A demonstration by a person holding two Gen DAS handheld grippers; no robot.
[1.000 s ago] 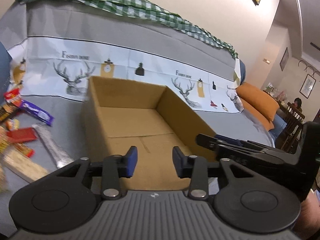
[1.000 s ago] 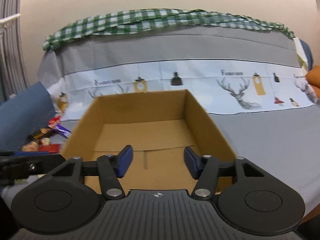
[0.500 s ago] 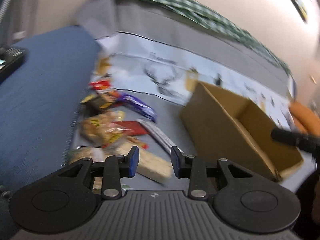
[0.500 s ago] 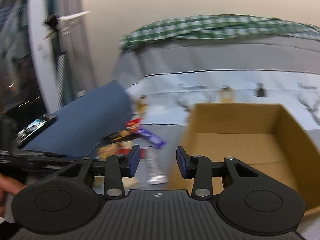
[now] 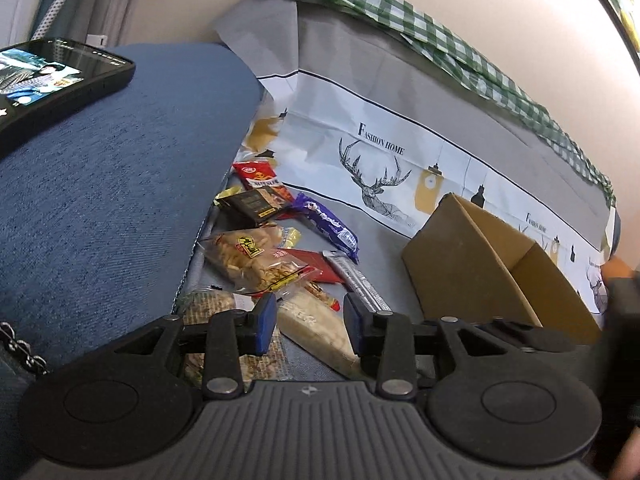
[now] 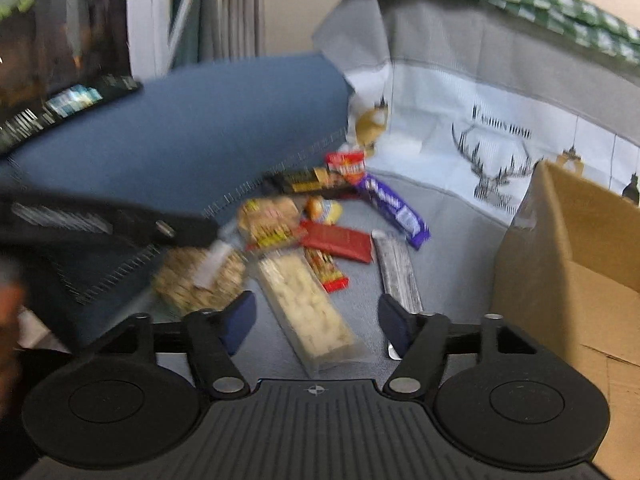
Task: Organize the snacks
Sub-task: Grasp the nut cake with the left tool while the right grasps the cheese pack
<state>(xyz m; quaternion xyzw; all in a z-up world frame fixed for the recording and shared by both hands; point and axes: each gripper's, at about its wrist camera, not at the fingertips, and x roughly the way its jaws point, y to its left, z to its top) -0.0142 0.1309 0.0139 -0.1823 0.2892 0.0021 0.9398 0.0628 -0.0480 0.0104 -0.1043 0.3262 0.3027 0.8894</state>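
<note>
Several snack packets lie in a pile on the grey sofa seat. A pale cracker bar lies nearest. A silver bar, a purple bar, a red packet and a clear bag of yellow snacks lie behind it. An open, empty cardboard box stands to the right. My left gripper is open and empty over the cracker bar. My right gripper is open and empty just above the same bar.
A blue armrest with a black phone on it rises left of the pile. The sofa back carries a deer-print cover and a green checked cloth. The left gripper's body shows blurred in the right wrist view.
Both grippers have swung left from above the box to the snack pile. The right gripper's jaws stand wider apart than half a second ago. The right wrist view is motion-blurred.
</note>
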